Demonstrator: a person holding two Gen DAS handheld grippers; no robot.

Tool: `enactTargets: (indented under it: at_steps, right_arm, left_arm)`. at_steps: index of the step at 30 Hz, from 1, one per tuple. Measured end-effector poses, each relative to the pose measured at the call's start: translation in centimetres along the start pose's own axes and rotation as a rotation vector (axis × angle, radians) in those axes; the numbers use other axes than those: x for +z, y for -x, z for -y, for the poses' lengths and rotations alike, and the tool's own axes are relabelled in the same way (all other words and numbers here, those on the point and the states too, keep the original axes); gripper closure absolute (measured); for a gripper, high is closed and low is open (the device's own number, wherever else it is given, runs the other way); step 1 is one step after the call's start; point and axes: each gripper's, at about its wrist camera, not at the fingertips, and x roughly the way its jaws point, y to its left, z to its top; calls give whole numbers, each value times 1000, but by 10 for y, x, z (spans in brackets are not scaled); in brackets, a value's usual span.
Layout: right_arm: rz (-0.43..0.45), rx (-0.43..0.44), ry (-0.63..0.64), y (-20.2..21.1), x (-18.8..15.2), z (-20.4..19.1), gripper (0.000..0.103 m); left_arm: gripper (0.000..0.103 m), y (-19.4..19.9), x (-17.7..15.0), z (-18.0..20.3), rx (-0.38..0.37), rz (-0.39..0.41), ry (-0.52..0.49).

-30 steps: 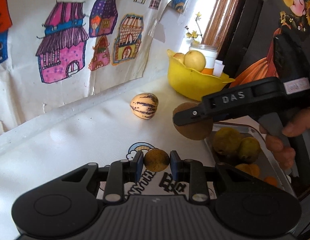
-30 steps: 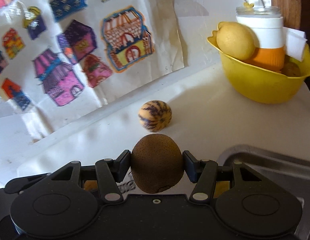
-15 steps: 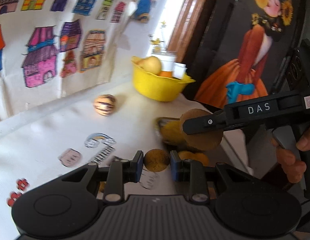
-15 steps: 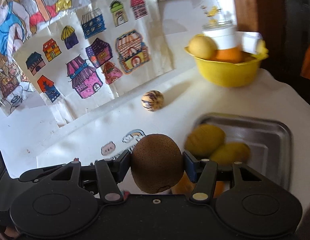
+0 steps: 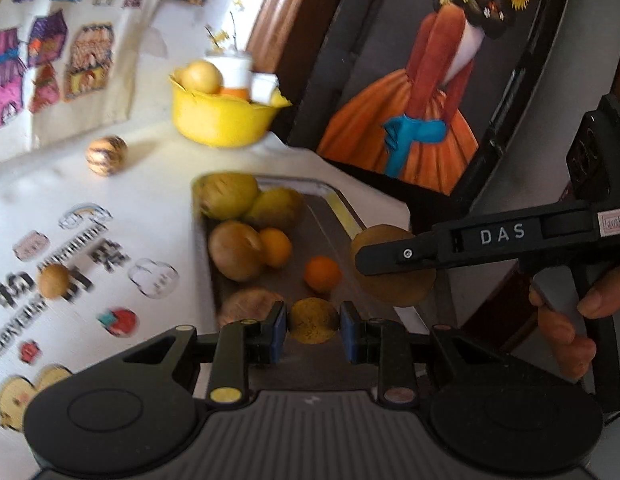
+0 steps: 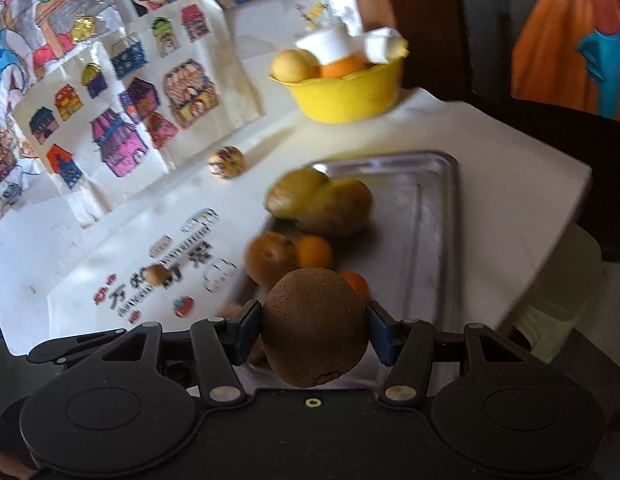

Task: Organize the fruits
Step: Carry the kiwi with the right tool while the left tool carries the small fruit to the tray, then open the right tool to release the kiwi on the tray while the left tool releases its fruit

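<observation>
Gripping a small brown round fruit (image 5: 313,321), left gripper (image 5: 313,326) hangs over the metal tray (image 6: 450,216). Right gripper (image 6: 315,330) clamps a kiwi (image 6: 315,326) above the tray's near end, beside two oranges (image 5: 322,274).

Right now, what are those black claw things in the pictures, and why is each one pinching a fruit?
No robot here: a person holds a squeeze tool in each hand, and a little camera rides on each one, looking along its two fingers. That gives the two pictures.

The left tool pinches a small round yellow-brown fruit. The right tool pinches a bigger fuzzy brown kiwi. The left camera also sees the right tool from the side, with the person's hand on its handle.

Below them is a white table with a metal tray holding several fruits. A striped fruit and a small brown fruit lie loose on the table, and a yellow bowl stands at the back.
</observation>
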Motion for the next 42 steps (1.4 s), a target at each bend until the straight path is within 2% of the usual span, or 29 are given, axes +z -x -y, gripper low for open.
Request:
enactTargets:
  at_steps: [11,19,29,31,37,40,42]
  right_arm:
    - [-13,12,-55,-19,-18,31,45]
    - [-21,12,-12,-36,-19,30,45]
    - [-15,3,17,-35,-21,28,44]
    - [-17,0,14,-34,-21,28,44]
    - [7,-11,18,-21,-18,28,41]
    - [27,-20,17,-10,-16,27,34]
    - [45,-30,23,-1,-17,25,26]
  left_arm:
    - [72,-28,-15,16,33,-48,-29]
    - [72,-38,-20,14,55,-72,-42]
    - [71,-41,-22,14,66,-95,-44]
    - [67,-39,-22,13,67,-101,-42]
    - [44,-22,-23,16,51,-99,-46]
    - [42,-9,-23,18,38,-86,-38]
    - [31,3,-24,15,34,-70,-26]
